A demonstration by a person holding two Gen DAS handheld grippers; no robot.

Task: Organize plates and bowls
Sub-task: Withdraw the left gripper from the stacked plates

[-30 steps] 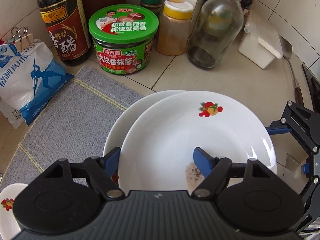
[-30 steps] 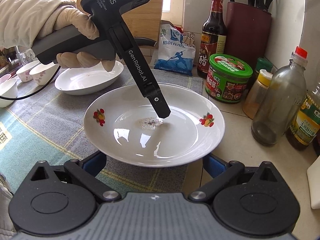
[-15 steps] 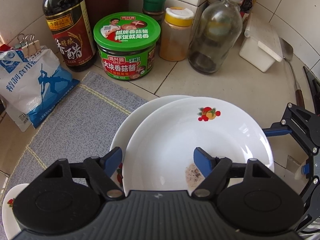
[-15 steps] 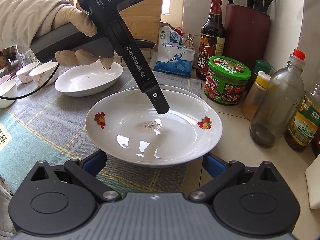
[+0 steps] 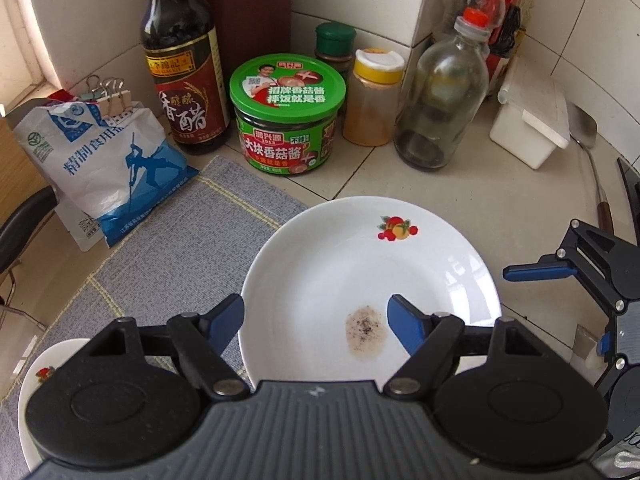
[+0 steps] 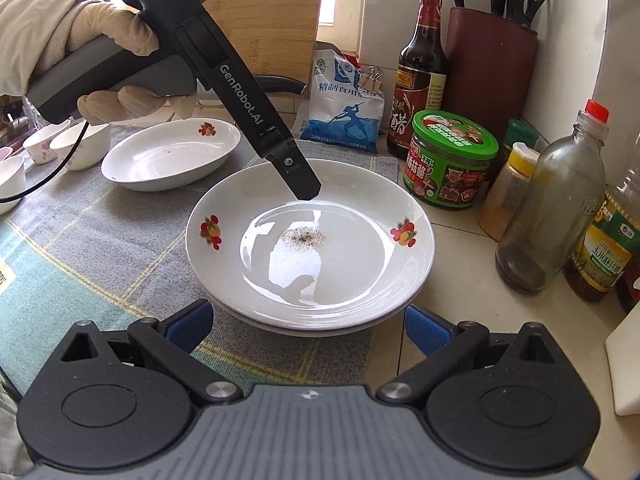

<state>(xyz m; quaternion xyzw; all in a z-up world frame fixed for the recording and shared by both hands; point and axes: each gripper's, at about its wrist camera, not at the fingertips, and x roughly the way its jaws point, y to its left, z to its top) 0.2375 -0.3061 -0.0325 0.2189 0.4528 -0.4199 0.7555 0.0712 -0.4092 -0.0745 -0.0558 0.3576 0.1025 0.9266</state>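
At your far left in the right wrist view, small white ceramic bowls cluster at the edge of the grey-and-teal woven placemat, and just beside them rests a white oval dish with a fruit motif. Your left gripper comes next: its blue-tipped fingers stand wide apart astride the near rim of the white round plate with fruit decals, one finger outside the rim and one over the basin near a speckled residue patch, and they seem to grip nothing. That plate sits nested on a second white plate, whose edge shows beneath it, the pair straddling the placemat's edge and the tiled counter. So the stacking step looks finished and you appear to be letting go. Your right gripper waits just short of the stack, its jaws spread wide and empty. Further right stand a green-lidded sauce jar, a yellow-capped spice shaker and a clear glass bottle with a red cap. Next, lift the left gripper clear of the rim without nudging the stack, then go for the oval dish or the bowls.
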